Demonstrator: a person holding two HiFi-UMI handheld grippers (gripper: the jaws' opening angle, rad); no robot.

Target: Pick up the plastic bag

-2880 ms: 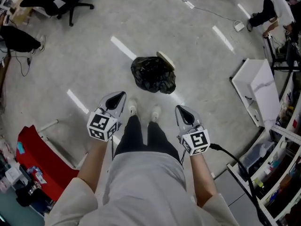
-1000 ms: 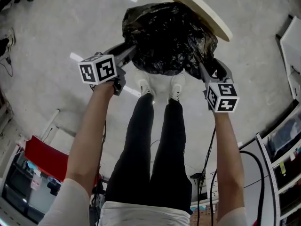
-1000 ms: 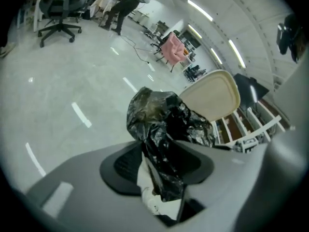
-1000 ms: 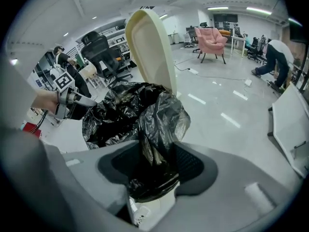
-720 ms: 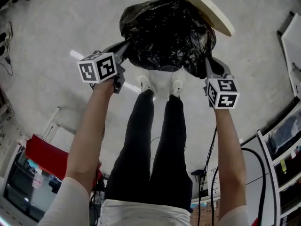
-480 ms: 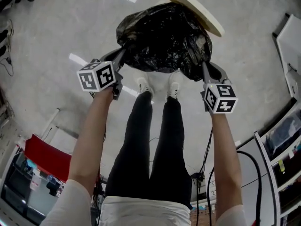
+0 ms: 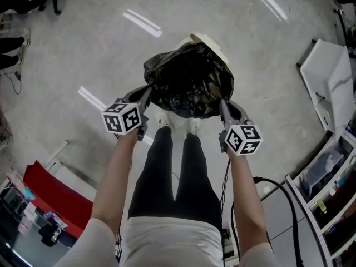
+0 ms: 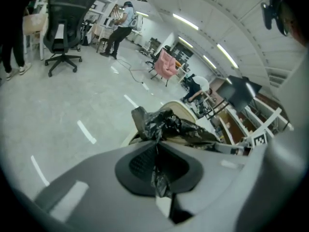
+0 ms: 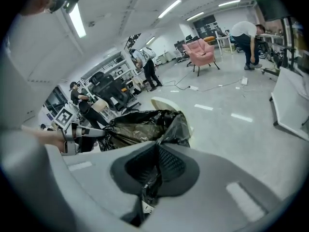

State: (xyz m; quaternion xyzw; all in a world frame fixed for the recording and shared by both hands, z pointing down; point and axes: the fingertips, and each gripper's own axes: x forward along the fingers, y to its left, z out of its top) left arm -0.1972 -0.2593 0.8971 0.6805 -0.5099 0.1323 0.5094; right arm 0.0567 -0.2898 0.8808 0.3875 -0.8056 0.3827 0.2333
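The black plastic bag (image 7: 189,82) hangs stretched between my two grippers, above the person's shoes. My left gripper (image 7: 148,91) is shut on the bag's left rim, and the left gripper view shows crumpled black film (image 8: 157,151) pinched between its pads. My right gripper (image 7: 222,102) is shut on the right rim, with film (image 9: 155,153) squeezed in its jaws. The bag's open mouth (image 9: 140,123) spans across to the left gripper (image 9: 72,130). A cream round disc (image 7: 209,43) shows at the bag's far edge.
A white panel (image 7: 328,82) lies on the floor at the right, with shelving (image 7: 328,188) beside it. A red object (image 7: 50,196) sits at lower left. A black cable (image 7: 278,185) trails from the right gripper. Office chairs (image 8: 65,23) and people (image 9: 246,35) are farther off.
Both grippers, which stood at the bag's sides a second ago, have shut on its rims and risen. The bag has come up with them and the floor looks farther away.
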